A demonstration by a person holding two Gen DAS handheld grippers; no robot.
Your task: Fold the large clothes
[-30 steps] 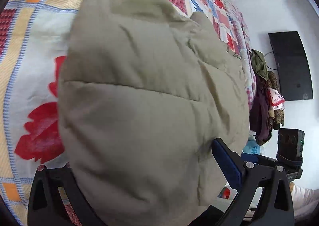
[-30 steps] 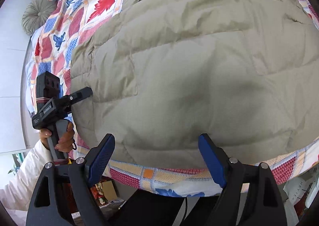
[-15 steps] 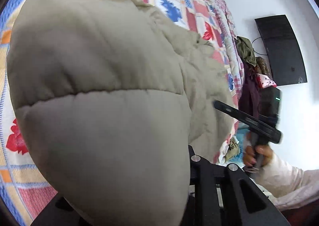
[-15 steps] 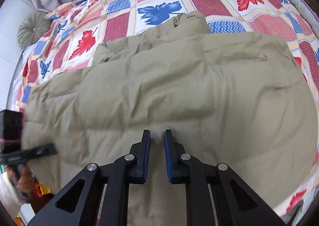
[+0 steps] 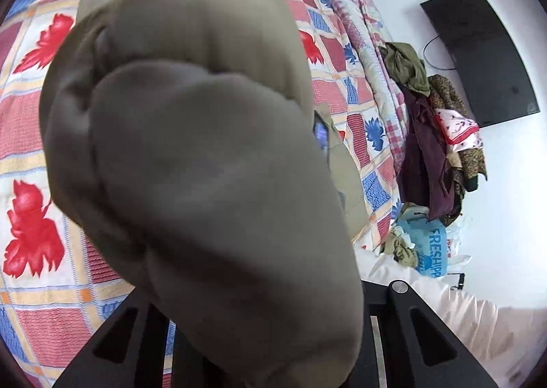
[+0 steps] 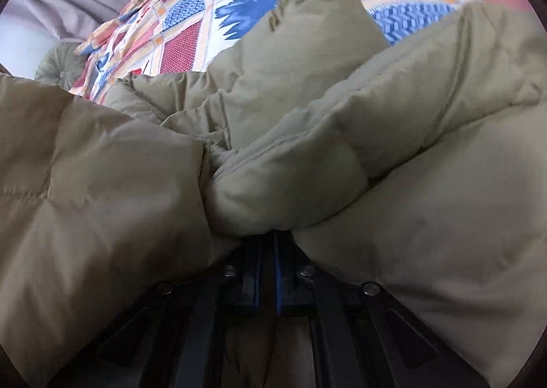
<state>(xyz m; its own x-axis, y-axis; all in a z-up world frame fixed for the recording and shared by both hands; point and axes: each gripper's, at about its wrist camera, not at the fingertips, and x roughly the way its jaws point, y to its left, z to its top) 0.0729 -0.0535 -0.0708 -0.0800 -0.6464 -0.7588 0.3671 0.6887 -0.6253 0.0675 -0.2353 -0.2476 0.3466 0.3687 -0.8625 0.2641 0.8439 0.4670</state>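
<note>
A khaki puffer jacket (image 5: 212, 155) lies on the patchwork bedspread (image 5: 30, 134). In the left wrist view a thick fold of it bulges over my left gripper (image 5: 270, 347) and hides the fingertips; the black finger arms stand close together, shut on the fabric. In the right wrist view the jacket (image 6: 427, 182) is bunched and lifted, its quilted panels heaped on both sides. My right gripper (image 6: 268, 251) is shut on a fold, with its blue pads almost touching and the tips buried in the cloth.
The bedspread (image 6: 191, 35) with red and blue leaves stretches beyond the jacket. A heap of clothes (image 5: 437, 134), a blue bag (image 5: 429, 244) and a black wall screen (image 5: 478, 56) are on the right. A white sleeve (image 5: 471, 330) is low right. A round cushion (image 6: 59, 68) sits far left.
Both grippers went from open at the jacket's edge to shut on it. They have raised the edge and carried it over the jacket, which now bunches close to both cameras.
</note>
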